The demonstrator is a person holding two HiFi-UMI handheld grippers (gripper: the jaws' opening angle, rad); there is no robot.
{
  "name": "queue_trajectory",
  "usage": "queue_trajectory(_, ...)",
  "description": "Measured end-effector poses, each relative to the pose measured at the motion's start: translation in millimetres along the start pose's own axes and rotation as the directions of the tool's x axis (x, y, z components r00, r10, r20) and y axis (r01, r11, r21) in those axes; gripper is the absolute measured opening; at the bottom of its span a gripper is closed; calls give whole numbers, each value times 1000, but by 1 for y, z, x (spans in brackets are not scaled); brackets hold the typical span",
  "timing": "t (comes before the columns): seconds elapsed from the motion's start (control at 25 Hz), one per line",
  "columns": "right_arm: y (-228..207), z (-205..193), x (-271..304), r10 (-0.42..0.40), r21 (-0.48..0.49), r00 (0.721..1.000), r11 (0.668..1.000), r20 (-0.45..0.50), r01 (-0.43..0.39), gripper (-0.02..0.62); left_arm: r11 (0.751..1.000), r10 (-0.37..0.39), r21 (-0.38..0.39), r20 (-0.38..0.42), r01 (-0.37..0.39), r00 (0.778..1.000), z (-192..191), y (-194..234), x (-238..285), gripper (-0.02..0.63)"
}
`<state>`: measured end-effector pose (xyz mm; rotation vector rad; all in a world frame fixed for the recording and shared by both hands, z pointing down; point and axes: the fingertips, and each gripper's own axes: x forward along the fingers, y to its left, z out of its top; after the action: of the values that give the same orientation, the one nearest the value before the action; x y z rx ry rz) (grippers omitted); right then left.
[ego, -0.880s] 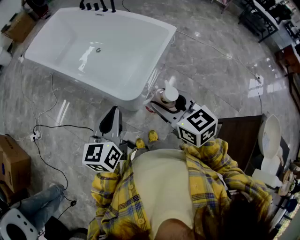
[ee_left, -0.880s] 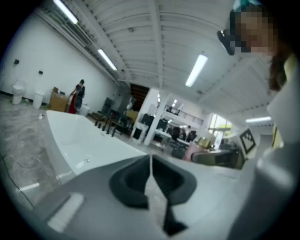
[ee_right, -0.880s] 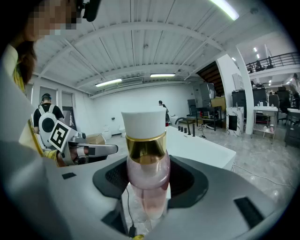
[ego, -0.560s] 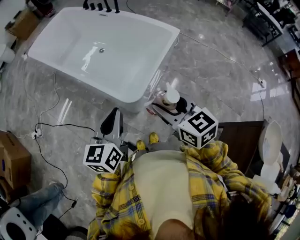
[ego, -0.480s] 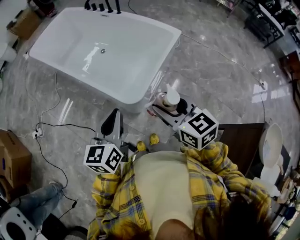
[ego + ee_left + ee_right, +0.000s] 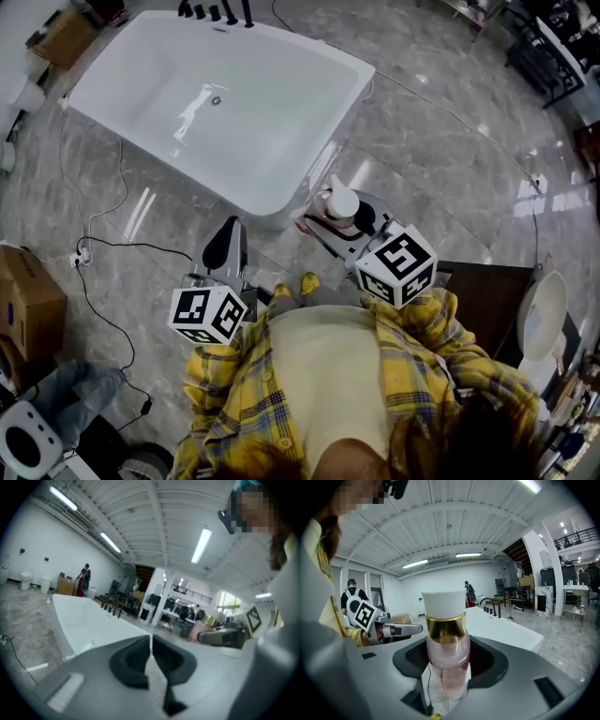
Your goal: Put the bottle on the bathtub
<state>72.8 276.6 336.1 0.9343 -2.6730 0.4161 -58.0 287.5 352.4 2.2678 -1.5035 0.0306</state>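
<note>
Pink, translucent and gold-collared, the bottle (image 6: 446,644) stands upright, pinched between the jaws of the right gripper (image 6: 449,665), with the bathtub (image 6: 281,122) ahead and below. Smooth, stiff and probably slippery, it seems best gripped mid-body; the left gripper (image 6: 150,660) is pressed together, empty.

loc: bath-fixture showroom hall | evid: bathtub (image 6: 253,122), toilet (image 6: 539,314), marble flr (image 6: 441,159), tube lights (image 6: 202,543)

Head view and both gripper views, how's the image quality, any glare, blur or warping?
Head view: sharp, with light glare streaks on the glossy floor and inside the bathtub. Left gripper view: soft throughout, fisheye-bent, dark corners. Right gripper view: same fisheye bend, bottle fairly crisp, ceiling lights blown out.
</note>
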Motion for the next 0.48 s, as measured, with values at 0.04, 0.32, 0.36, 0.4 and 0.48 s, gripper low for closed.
queue_trajectory(0.04, -2, 0, 1, 3, 0, 1000, 1000, -1, -3, 227, 1000, 4, 1, 1, -4, 1000, 1, 0, 2, 9)
queue_trajectory(0.32, -8, 0, 12, 18, 6, 1000, 1000, -11, -18, 227, 1000, 15, 9, -7, -15, 1000, 4, 9, 13, 9)
queue_trajectory(0.36, -9, 1, 15, 17, 6, 1000, 1000, -11, -17, 227, 1000, 13, 10, -7, -12, 1000, 4, 12, 15, 9)
queue_trajectory(0.4, -9, 2, 19, 15, 6, 1000, 1000, -11, -15, 227, 1000, 9, 11, -8, -8, 1000, 5, 15, 17, 9)
queue_trajectory(0.48, -10, 3, 26, 9, 5, 1000, 1000, -13, -9, 227, 1000, -5, 12, -9, 5, 1000, 6, 21, 23, 9)
